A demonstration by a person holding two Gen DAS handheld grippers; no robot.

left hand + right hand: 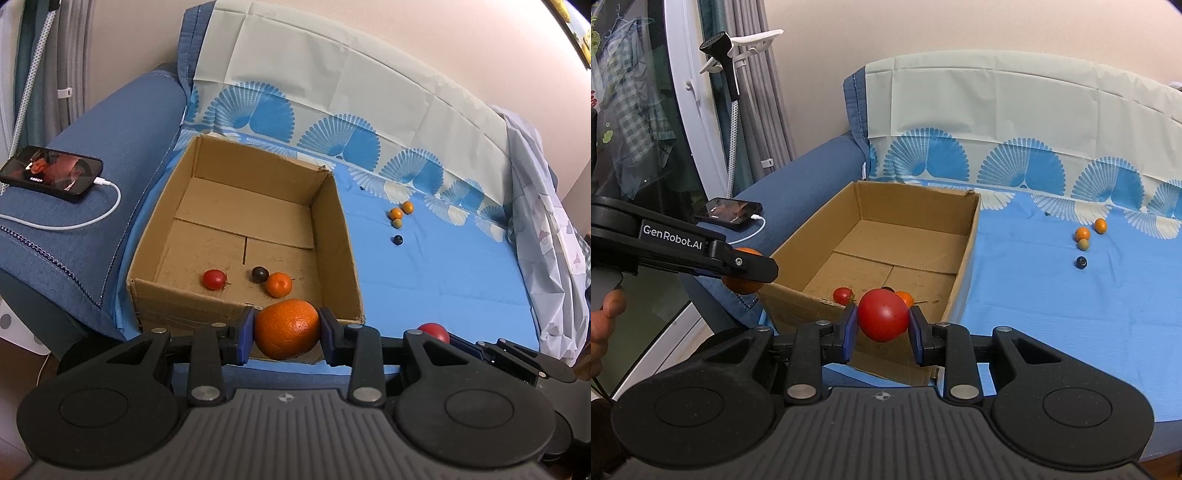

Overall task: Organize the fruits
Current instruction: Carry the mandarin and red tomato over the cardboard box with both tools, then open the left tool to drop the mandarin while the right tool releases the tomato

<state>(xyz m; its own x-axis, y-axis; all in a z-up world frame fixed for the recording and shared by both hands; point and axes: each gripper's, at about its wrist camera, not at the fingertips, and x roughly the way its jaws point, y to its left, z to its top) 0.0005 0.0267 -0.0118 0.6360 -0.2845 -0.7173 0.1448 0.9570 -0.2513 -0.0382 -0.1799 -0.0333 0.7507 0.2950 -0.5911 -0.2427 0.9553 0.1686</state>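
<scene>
Your left gripper [287, 332] is clamping a big orange [286, 328] at the near wall of the cardboard box [334, 236], while your right gripper [881, 326] is squeezing a red tomato [882, 314] just before that same wall. Inside the box a small tomato [214, 279], a dark grape [259, 274] and a small orange [279, 284] are lying. Four little fruits [399, 218] are sitting well apart on the blue sheet [443, 280]; a charging phone [51, 173] is resting on the armrest.

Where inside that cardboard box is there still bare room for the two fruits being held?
The box floor is bare from its far wall to the middle. The near edge is crowded: a small red tomato, a dark berry and a small orange lie there.
</scene>
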